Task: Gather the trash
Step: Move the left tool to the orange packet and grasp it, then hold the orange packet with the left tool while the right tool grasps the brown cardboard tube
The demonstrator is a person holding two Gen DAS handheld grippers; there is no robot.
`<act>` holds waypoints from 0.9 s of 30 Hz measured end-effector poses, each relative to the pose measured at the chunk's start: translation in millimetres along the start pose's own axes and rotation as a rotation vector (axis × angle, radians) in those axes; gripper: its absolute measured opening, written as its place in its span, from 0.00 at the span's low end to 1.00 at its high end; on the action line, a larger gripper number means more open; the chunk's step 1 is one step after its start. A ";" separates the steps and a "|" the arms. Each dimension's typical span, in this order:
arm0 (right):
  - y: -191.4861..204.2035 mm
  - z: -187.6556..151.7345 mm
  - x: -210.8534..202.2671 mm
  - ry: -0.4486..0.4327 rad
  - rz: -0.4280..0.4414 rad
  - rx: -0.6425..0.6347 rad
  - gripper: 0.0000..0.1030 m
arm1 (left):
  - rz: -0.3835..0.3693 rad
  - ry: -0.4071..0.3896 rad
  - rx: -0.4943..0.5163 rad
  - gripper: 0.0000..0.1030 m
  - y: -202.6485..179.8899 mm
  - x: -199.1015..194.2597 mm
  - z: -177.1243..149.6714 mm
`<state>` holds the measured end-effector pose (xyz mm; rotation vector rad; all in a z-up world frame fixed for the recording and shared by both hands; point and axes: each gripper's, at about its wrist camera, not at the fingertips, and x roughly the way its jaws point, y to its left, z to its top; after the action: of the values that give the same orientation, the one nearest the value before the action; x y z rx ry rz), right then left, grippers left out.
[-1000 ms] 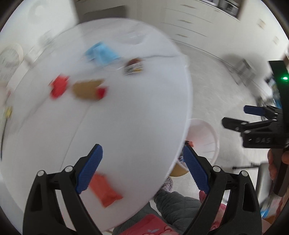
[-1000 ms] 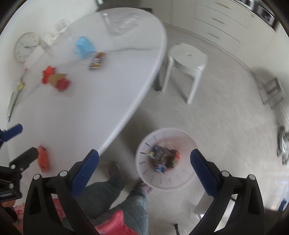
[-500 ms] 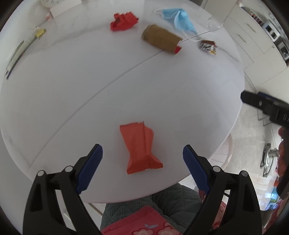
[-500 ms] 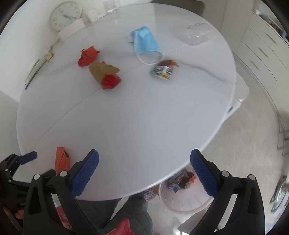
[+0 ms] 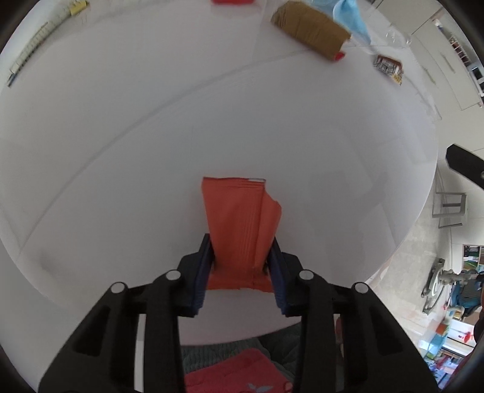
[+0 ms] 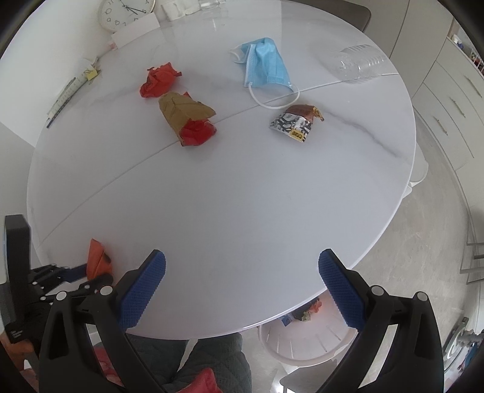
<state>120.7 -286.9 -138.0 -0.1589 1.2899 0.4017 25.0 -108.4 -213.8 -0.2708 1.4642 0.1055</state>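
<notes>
An orange wrapper (image 5: 239,208) lies flat near the front edge of the round white table (image 5: 121,151). My left gripper (image 5: 240,241) points straight down over it, its jaws closing, and both blue pads touch the wrapper's sides. From the right wrist view the same wrapper (image 6: 96,255) sits at the lower left between the left gripper's fingers (image 6: 75,269). My right gripper (image 6: 242,257) hangs open above the table's near edge with nothing between its pads. More trash lies farther back: a red crumpled paper (image 6: 160,80), a brown and red wrapper (image 6: 187,118), a blue face mask (image 6: 266,63) and a black-and-white snack packet (image 6: 295,122).
A white bin (image 6: 302,341) holding some trash stands on the floor under the table's front right edge. A clear plastic bottle (image 6: 360,63) lies at the back right, a clock (image 6: 124,12) and a ruler (image 6: 63,96) at the back left. A person's quilted legs (image 6: 211,356) are below.
My left gripper swung over the table, dropped onto the orange wrapper and drew its jaws in around it. My right gripper swung from above the bin to above the table's edge.
</notes>
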 end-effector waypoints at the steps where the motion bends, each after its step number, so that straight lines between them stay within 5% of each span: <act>1: 1.5 1.8 -0.9 -0.003 0.008 -0.003 0.97 | -0.009 -0.003 0.005 0.31 0.5 -2.8 1.7; 12: 41.3 62.8 8.5 -0.046 0.006 -0.127 0.97 | 0.022 -0.164 0.119 0.31 6.8 -72.6 61.2; 23: 89.1 150.5 91.1 0.028 -0.055 -0.264 0.90 | 0.039 -0.209 0.280 0.31 18.0 -68.4 137.0; 26: 93.5 155.3 110.7 0.086 -0.070 -0.277 0.63 | 0.030 -0.194 0.288 0.31 25.6 -63.8 146.7; 27: 90.9 155.7 117.2 0.118 -0.063 -0.258 0.42 | 0.030 -0.191 0.289 0.31 27.6 -62.7 148.8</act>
<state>252.4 -127.4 -196.8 -0.4455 1.3415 0.5101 155.5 -39.5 -142.8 -0.0030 1.2745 -0.0550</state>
